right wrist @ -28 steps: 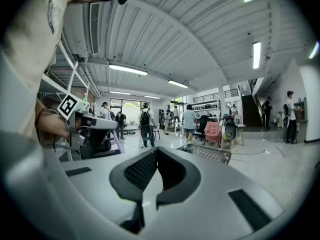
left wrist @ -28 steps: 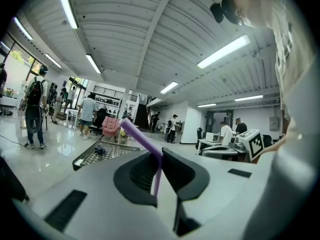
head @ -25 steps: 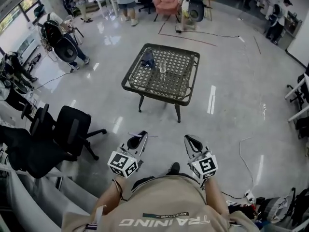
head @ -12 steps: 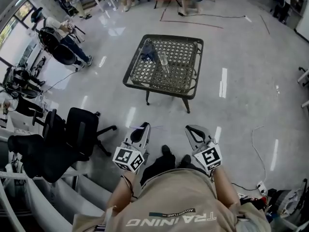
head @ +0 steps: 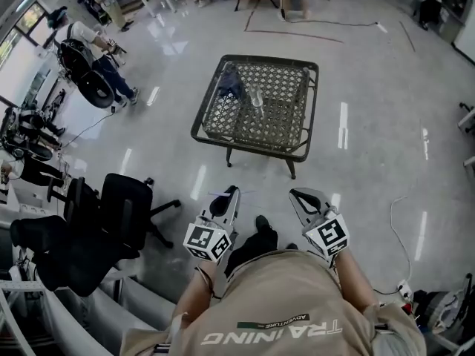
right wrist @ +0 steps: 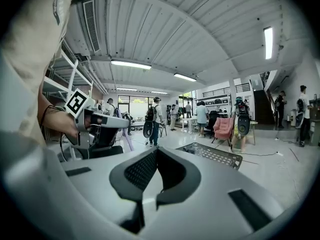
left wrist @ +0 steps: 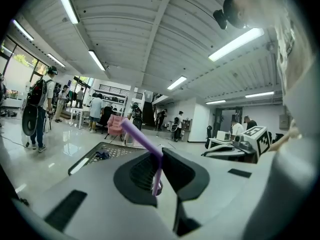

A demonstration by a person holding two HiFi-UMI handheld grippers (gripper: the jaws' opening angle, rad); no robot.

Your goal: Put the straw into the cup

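A clear cup [head: 257, 99] stands upright near the middle of a dark lattice table [head: 297, 150] some way ahead of me. My left gripper [head: 228, 199] is shut on a purple straw [left wrist: 142, 140], which slants up and to the left out of the jaws in the left gripper view. My right gripper [head: 306, 199] is level with it on the right. In the right gripper view its jaws [right wrist: 156, 156] meet with nothing between them. Both grippers hang over bare floor, short of the table. From the right gripper view I see the left gripper [right wrist: 100, 126] and the straw [right wrist: 128, 141].
A blue cloth [head: 230, 87] lies on the table left of the cup. A black office chair [head: 122, 213] stands at my left. Cables [head: 397, 213] trail on the floor at right. People [head: 104, 58] and desks fill the far left, and a pink armchair [left wrist: 115, 125] sits beyond the table.
The person has walked toward the table, so it looks a little nearer. Both grippers moved forward together. The straw stays in the left jaws.
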